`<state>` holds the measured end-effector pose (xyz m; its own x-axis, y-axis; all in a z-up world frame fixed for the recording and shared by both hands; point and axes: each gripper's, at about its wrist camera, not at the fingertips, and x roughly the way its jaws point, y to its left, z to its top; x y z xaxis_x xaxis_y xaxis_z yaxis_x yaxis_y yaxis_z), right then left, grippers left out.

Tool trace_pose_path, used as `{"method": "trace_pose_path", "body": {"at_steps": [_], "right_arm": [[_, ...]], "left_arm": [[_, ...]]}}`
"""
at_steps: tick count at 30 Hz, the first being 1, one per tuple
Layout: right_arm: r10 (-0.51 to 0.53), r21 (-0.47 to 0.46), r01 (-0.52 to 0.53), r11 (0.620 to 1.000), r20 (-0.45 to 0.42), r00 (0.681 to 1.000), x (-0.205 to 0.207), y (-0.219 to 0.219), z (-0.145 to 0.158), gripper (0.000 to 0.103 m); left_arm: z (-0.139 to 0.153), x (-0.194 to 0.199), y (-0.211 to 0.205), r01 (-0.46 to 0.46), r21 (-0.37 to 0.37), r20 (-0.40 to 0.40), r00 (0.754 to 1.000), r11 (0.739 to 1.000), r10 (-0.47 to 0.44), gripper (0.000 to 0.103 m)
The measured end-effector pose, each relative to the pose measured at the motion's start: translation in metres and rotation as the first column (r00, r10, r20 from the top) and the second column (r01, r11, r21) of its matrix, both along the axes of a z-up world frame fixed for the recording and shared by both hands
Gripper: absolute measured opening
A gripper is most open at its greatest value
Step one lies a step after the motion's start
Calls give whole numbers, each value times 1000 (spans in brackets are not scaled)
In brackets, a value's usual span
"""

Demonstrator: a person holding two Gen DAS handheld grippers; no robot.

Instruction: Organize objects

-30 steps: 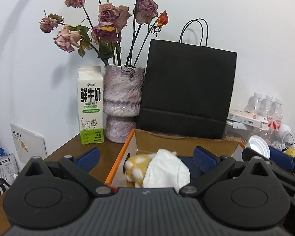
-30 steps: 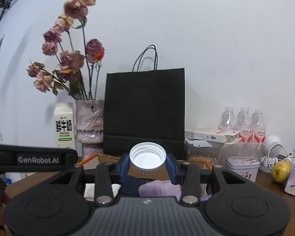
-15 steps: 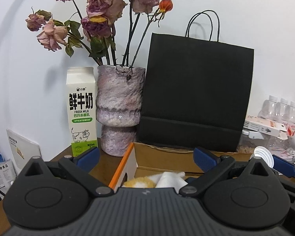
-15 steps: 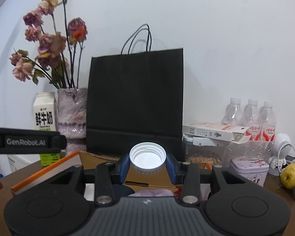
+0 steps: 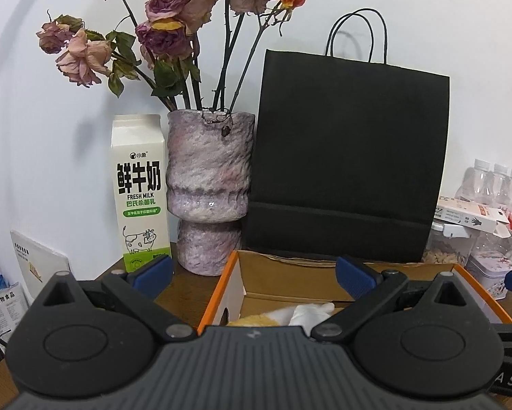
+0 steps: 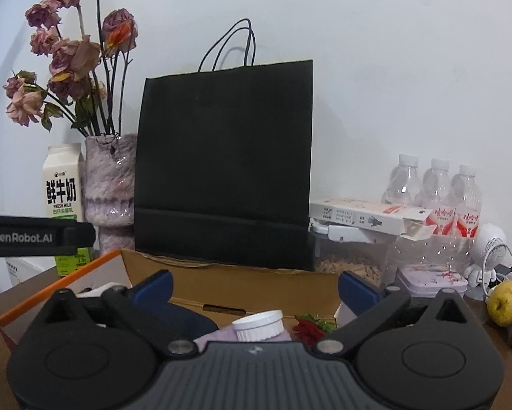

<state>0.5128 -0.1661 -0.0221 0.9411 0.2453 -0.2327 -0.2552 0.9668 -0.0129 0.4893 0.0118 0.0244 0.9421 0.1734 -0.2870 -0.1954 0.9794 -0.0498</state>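
An orange-edged cardboard box (image 5: 221, 288) stands in front of me; it also shows in the right wrist view (image 6: 249, 282). In it lie a white cloth (image 5: 310, 311), a yellow plush toy (image 5: 252, 321), a purple cloth (image 6: 218, 336), a red strawberry-like item (image 6: 310, 328) and a white screw cap (image 6: 258, 324). My right gripper (image 6: 255, 285) is open and empty just above the cap. My left gripper (image 5: 254, 270) is open and empty above the box's left end.
A black paper bag (image 5: 348, 157) stands behind the box. A vase of dried roses (image 5: 208, 191) and a milk carton (image 5: 140, 191) stand at the left. Water bottles (image 6: 433, 184), a flat carton (image 6: 368, 217), a tin (image 6: 430, 278) and a yellow fruit (image 6: 507, 302) crowd the right.
My right gripper has opened and let go of the white cap, which now lies in the box. Both views have tilted up, showing less of the box's inside.
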Motion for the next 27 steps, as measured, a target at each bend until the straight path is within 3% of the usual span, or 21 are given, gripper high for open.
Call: {"method": "trace_pose_path", "body": {"at_steps": [13, 21, 27], "right_arm": [[1, 20, 0, 1000, -58, 998, -16, -14, 15, 103], [37, 10, -36, 999, -71, 997, -60, -19, 32, 103], [58, 10, -58, 998, -77, 995, -106, -22, 45, 103]], "left_arm": [[9, -29, 4, 40, 10, 15, 999, 999, -40, 103], [23, -79, -1, 42, 26, 10, 999, 999, -42, 103], [32, -124, -3, 64, 14, -39, 997, 998, -63, 103]]}}
